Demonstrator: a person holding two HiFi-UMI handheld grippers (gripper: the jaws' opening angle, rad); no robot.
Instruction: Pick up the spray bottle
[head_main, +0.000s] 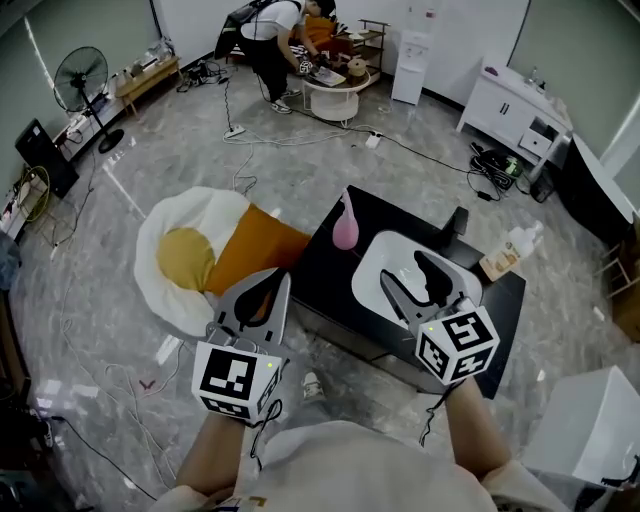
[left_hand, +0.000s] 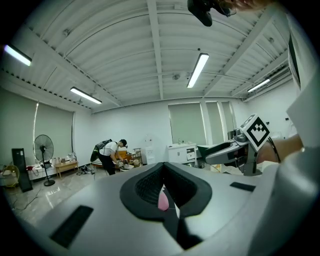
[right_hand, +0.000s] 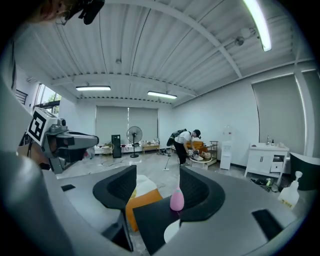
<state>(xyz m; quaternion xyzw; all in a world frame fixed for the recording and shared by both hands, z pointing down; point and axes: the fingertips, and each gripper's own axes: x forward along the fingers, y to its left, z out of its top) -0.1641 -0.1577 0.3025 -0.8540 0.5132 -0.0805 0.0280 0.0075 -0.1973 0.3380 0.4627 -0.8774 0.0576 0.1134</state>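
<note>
Pink and small, the spray bottle (head_main: 345, 222) stands upright on the far left corner of a black table (head_main: 330, 275), just right of centre in the head view. Close beside it on the tabletop lies a white tray (head_main: 366, 272), and a pale pump bottle (head_main: 508, 252) stands at the table's right edge, well apart from the pink one.

Both hand-held grippers hover short of the table, low in the frame, and neither touches anything. The left gripper (head_main: 268, 290) hangs over the floor at lower left. In its own view its jaws are drawn together, with only a thin slit between them, and they grip nothing; a sliver of the pink bottle shows through that slit, well beyond the tips. The right gripper (head_main: 402, 268) sits over the white tray with its jaws spread wide and nothing between them. In its own view the bottle stands beyond the gap, off towards the right jaw.

On the floor left of the table lies a white and yellow egg-shaped cushion (head_main: 185, 255) with an orange cushion (head_main: 255, 250) against it. At upper centre a person (head_main: 270, 40) bends over a low round table (head_main: 335, 95), and a standing fan (head_main: 82, 80) is at upper left.
</note>
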